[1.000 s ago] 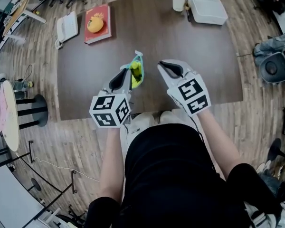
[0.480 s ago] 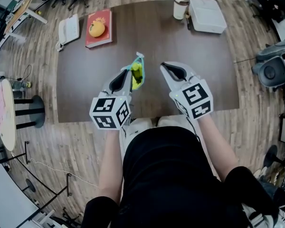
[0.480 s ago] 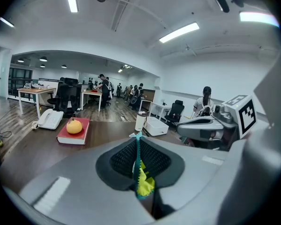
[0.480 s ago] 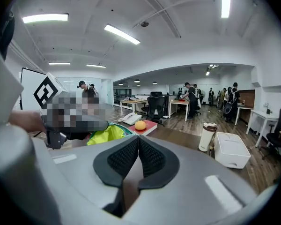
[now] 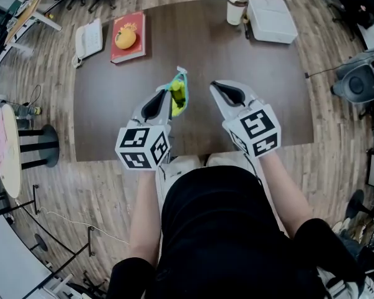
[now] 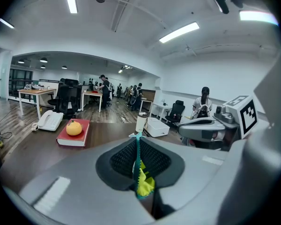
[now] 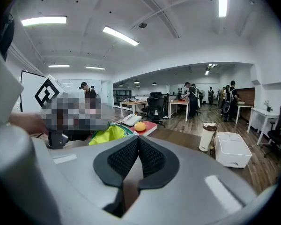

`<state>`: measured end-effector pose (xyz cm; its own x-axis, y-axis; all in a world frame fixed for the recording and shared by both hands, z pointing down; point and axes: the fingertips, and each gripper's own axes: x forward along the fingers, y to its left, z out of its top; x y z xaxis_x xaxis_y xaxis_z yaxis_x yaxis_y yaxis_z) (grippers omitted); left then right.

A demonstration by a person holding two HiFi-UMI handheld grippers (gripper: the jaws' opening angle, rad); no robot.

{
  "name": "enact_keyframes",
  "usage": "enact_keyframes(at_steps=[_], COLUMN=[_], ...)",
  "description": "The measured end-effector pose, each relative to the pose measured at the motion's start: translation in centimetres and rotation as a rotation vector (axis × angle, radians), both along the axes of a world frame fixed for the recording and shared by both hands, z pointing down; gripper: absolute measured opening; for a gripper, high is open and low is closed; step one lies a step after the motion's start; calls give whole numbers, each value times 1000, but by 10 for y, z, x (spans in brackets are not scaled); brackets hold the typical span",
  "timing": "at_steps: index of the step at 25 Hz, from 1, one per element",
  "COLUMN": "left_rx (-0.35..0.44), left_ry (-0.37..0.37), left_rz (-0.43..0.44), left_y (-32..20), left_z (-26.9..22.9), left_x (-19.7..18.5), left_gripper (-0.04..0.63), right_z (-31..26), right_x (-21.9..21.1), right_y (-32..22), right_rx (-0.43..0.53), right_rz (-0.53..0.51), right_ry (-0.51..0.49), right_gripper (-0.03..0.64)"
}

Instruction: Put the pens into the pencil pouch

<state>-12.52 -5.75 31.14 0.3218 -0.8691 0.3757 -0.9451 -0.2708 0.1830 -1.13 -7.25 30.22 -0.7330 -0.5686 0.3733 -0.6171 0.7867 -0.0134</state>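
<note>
The left gripper is clamped on the pencil pouch. Its own view shows the two dark pads pinching the pouch's teal zip edge, with the yellow fabric bunched just below the pinch. The pouch is held in front of the person, over the near middle of the dark wooden table, its long side pointing away from the body. Whether its lower end touches the tabletop cannot be told, and what lies inside it is hidden.

The right gripper is near the pouch, on its right, and apart from it. Its jaws are pressed together with nothing between them. In the right gripper view the yellow fabric shows off to the left, beyond the pads.

At the far left corner of the table a red book lies flat with an orange on top. A white telephone sits just beside the book at the table's edge. At the far right a pale cup stands upright next to a white box — the two are close, though contact between them cannot be made out.

Beyond the table is an open office: black chairs at desks, and several people standing well back under strip lights.
</note>
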Motion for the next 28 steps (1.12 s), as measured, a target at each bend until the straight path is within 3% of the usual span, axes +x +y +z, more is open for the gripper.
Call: enact_keyframes(at_steps=[28], left_rx=[-26], left_ry=[1], left_rz=[8], left_y=[-8], left_z=[12], left_x=[0], left_gripper=[21], right_z=[9], right_x=[-2], right_y=[-6], right_rx=[-15], right_rz=[-13], right_ry=[8], right_gripper=[9])
